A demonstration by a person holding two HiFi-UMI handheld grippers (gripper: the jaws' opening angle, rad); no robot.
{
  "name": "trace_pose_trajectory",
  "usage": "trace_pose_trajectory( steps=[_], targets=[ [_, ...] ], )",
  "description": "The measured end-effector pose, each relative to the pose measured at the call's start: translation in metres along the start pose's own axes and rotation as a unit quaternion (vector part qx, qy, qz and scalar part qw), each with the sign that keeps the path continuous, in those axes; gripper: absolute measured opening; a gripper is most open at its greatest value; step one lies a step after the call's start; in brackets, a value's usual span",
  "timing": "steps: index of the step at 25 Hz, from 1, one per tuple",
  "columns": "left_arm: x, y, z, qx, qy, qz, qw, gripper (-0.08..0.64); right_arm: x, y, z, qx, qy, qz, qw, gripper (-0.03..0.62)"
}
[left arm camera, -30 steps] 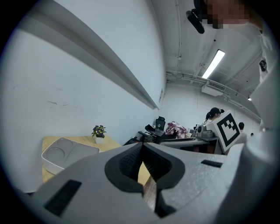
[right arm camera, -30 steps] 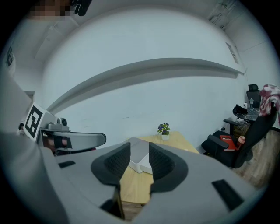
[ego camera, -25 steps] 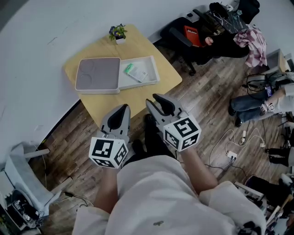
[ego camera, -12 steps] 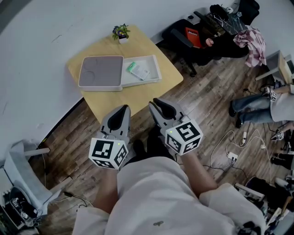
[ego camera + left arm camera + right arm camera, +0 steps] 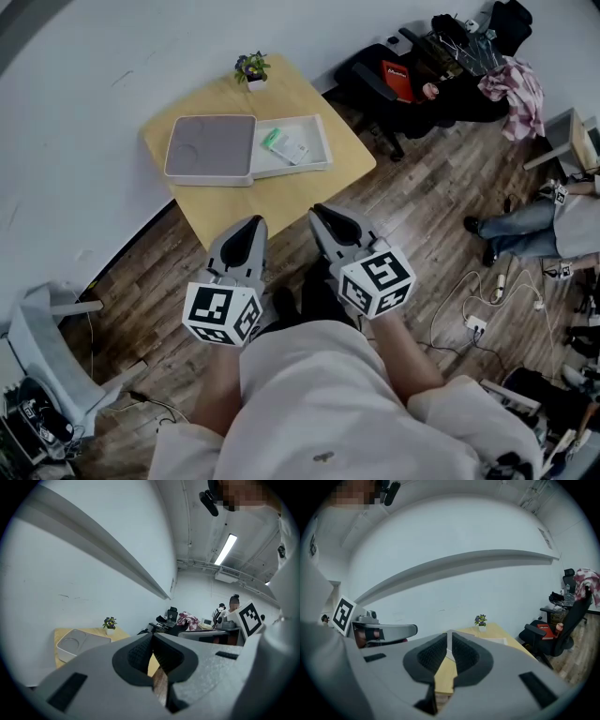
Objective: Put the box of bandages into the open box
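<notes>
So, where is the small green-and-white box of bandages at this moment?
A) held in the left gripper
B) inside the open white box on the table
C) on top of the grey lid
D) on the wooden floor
B: in the head view the box of bandages lies inside the walls of the open box, which stands on the table.
</notes>
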State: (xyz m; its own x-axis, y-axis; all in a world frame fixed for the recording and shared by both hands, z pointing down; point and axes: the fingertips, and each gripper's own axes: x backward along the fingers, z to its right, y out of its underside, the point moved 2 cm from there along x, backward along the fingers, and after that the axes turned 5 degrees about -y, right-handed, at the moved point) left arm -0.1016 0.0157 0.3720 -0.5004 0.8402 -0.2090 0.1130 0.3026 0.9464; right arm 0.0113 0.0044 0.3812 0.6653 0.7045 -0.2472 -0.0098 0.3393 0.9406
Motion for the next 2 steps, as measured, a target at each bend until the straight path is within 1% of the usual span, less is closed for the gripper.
trace_pose_trajectory(
  steps=[2],
  targets=[
    [0.0002,0.0004,0.0012,0.0,0.001,-0.001,1.0,0.003,0.0009,0.0002,-0.0007,0.001,0.0,-0.001,1.0,0.034]
  ],
)
